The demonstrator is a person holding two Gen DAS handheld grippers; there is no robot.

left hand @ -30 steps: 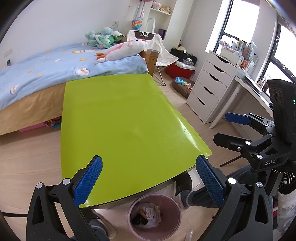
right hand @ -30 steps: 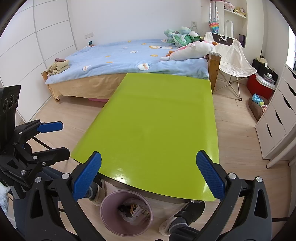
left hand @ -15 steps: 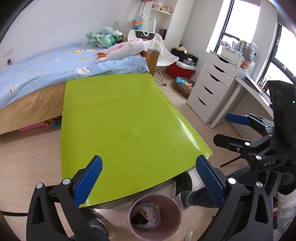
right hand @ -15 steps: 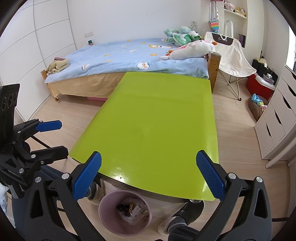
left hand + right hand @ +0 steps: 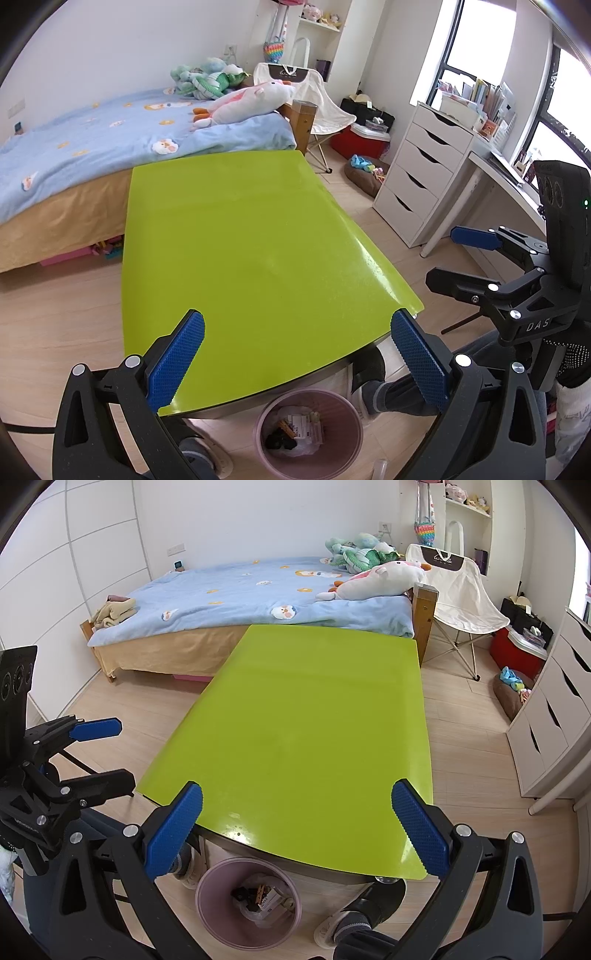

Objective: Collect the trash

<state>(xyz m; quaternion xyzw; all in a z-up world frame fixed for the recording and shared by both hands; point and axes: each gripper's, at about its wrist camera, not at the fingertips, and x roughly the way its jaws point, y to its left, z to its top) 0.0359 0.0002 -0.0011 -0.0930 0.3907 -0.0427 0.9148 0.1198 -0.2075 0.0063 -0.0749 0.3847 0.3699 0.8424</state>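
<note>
A pink trash bin [image 5: 354,417] stands on the floor under the near edge of the lime-green table [image 5: 240,240]; wrappers and dark scraps lie inside it. It also shows in the right wrist view [image 5: 218,915]. My left gripper [image 5: 297,360] is open and empty above the table's near edge. My right gripper [image 5: 297,832] is open and empty too, held at the table's near edge [image 5: 295,720]. Each gripper shows in the other's view, the right one [image 5: 465,258] and the left one [image 5: 99,753]. No trash lies on the table top.
A bed [image 5: 240,590] with a blue cover and plush toys touches the table's far end. A white drawer unit [image 5: 417,177], a folding chair [image 5: 461,587] and a red box [image 5: 362,138] stand to the right. The person's feet [image 5: 358,919] are beside the bin.
Both grippers stay open and almost still; the views have shifted only slightly.
</note>
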